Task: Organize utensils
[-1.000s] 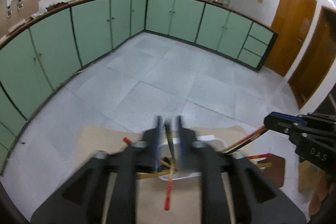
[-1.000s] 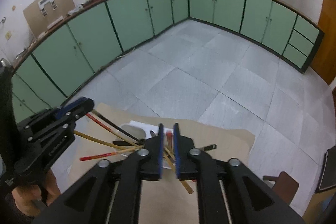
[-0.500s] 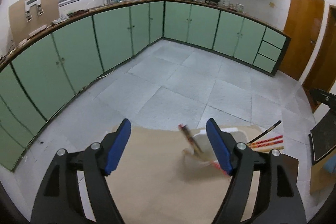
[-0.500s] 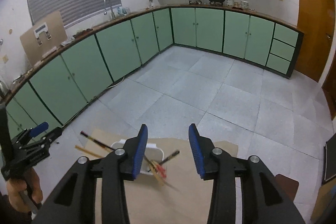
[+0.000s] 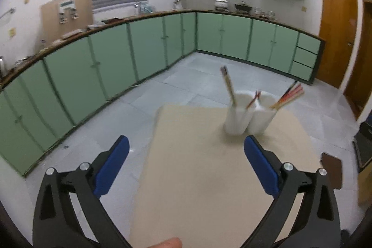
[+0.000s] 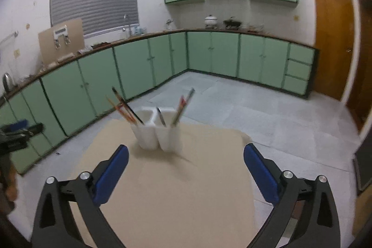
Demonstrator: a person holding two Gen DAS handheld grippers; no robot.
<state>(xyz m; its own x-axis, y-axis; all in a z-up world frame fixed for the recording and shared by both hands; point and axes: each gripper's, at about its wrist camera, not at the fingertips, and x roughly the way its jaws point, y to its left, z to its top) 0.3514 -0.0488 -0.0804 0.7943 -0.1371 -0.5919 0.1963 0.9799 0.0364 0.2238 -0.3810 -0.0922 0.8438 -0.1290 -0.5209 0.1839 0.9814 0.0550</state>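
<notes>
Table (image 6: pixel 176 196) surface bare between both wide-spread claws and the white utensil holder (image 6: pixel 160 134). The holder stands upright near the table's far edge. Chopsticks (image 6: pixel 126 107) lean out left and right over its rim, obstructing approach from above. Left claw (image 5: pixel 186 155) and right claw (image 6: pixel 186 160) each hold nothing between their fingers.
</notes>
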